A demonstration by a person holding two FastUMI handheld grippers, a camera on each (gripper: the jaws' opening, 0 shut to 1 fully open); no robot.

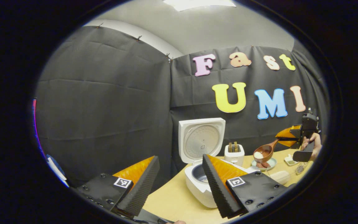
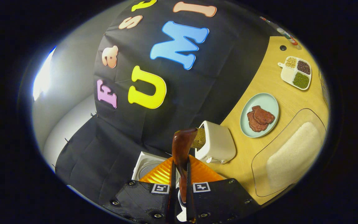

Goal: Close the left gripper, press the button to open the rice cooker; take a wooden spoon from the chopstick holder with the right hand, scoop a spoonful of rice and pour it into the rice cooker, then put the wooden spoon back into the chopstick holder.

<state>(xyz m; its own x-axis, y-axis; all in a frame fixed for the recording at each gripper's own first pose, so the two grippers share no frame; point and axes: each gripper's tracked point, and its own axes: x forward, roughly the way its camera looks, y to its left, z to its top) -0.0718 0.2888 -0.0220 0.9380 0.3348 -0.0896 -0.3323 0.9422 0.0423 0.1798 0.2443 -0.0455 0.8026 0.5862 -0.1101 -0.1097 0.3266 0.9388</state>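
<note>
While right gripper (image 2: 180, 174) clamps one wooden spoon (image 1: 264, 151), left gripper (image 1: 179, 177) spread, one rice cooker (image 1: 199, 174) open.

Black cloth walls (image 1: 104, 102), grey ceiling with bright panel (image 1: 199, 3), pale wooden table (image 1: 172, 199).

No readable text; coded square tags (image 1: 122, 182) on grippers.

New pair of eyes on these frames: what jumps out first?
The rice cooker stands open at the table's near edge, white lid upright, seen between the open left tongs. To its right, the right tongs hold a wooden spoon with white rice in its bowl, above a plate of brown slices. A clear tray of rice sits nearer.
</note>
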